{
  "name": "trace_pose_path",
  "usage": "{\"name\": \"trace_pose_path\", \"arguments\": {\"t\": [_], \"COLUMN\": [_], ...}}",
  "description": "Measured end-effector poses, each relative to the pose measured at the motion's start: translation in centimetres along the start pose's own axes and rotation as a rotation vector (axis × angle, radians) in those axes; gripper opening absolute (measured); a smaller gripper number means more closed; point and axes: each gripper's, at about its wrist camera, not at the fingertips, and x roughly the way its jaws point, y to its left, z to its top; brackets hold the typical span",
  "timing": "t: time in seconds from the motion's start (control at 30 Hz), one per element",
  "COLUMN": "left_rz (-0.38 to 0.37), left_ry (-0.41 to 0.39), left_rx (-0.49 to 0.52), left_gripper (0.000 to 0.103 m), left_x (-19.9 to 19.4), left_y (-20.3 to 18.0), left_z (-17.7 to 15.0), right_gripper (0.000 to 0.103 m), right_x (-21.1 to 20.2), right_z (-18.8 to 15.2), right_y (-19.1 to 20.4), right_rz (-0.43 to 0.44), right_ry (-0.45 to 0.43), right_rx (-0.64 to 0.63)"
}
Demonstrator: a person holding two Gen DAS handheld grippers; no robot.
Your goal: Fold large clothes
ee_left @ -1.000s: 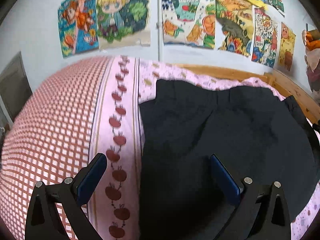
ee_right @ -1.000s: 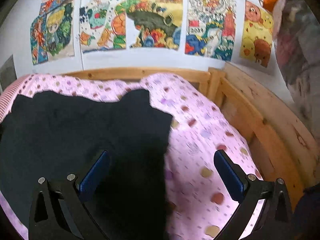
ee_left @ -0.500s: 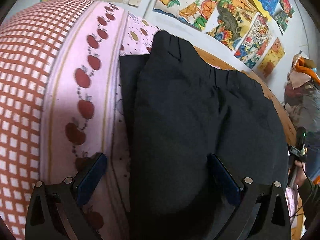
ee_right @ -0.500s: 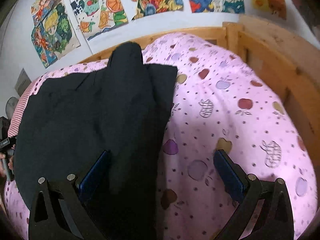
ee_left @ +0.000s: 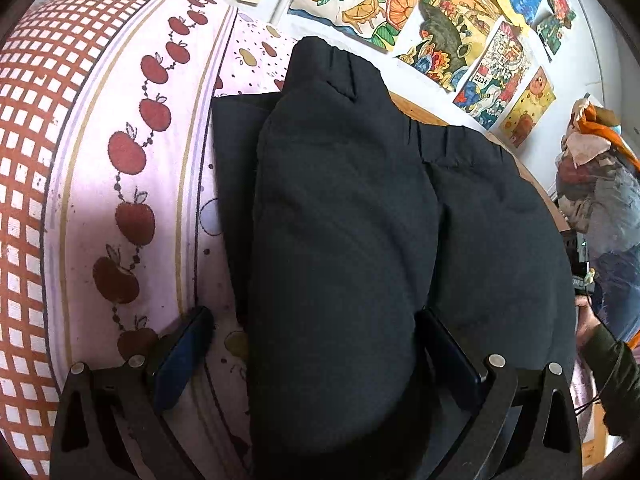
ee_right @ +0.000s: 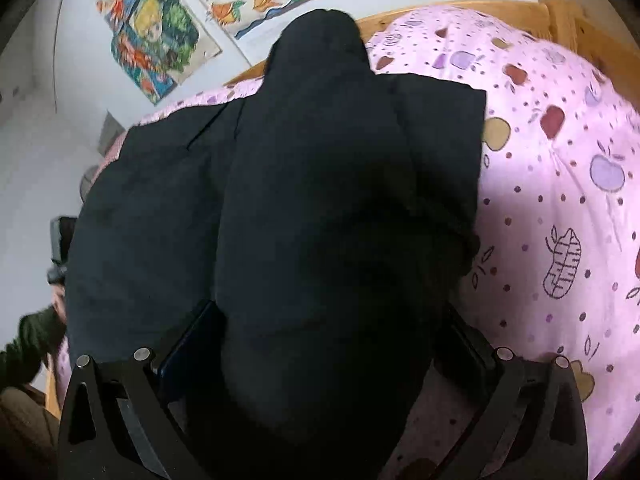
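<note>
A large black garment (ee_left: pixel 360 220) with a gathered waistband lies spread on the pink apple-print bed sheet (ee_left: pixel 132 184). My left gripper (ee_left: pixel 316 352) is open, its jaws wide apart, straddling a raised hump of the cloth near the garment's left edge. In the right wrist view the same black garment (ee_right: pixel 312 208) fills the middle, and my right gripper (ee_right: pixel 320 344) is open, its jaws either side of a raised hump near the garment's right edge. Neither grips the cloth.
The bed has a wooden frame (ee_right: pixel 560 20) at the far side and right. Colourful posters (ee_left: pixel 440 28) cover the wall behind. A red checked cover (ee_left: pixel 24 160) lies at the left. A pile of clothes (ee_left: pixel 600 184) sits at the right.
Both grippers have dropped closer to the bed and tilted down. The black cloth now bulges up between each pair of open jaws.
</note>
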Motion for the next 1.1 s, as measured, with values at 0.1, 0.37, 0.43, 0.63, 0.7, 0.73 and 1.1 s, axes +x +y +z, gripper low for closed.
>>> {"name": "trace_pose_path", "arguments": {"t": [0.1,0.37,0.43,0.63,0.7,0.73,1.1], "left_rz": [0.009,-0.018,-0.032,-0.076,-0.086,-0.09,-0.138], "left_ry": [0.002,0.015,0.022,0.053,0.057,0.06,0.085], "left_rx": [0.018,0.008,0.006,-0.007,-0.006,-0.006,-0.02], "left_gripper": [0.103,0.103,0.103,0.103,0.103,0.103,0.103], "left_x": [0.2,0.5,0.4,1.0,1.0,1.1,1.8], "left_y": [-0.3,-0.2,0.3,0.7,0.8,0.9,1.0], "left_z": [-0.1,0.1,0.0,0.2,0.2,0.2,0.6], "right_gripper": [0.102,0.102,0.102,0.102,0.102,0.102,0.102], "right_x": [0.4,2.2,2.3,1.7,1.5,1.5,1.2], "right_z": [-0.1,0.5,0.4,0.2,0.5,0.8,0.0], "right_y": [0.5,1.8,2.1,2.0,1.9,1.7,1.3], "right_rz": [0.004,0.11,0.104,0.073,0.075,0.076,0.097], "right_ry": [0.02,0.108,0.103,0.094,0.103,0.106,0.032], "right_rx": [0.0,-0.013,-0.016,-0.035,-0.029,-0.027,-0.022]}}
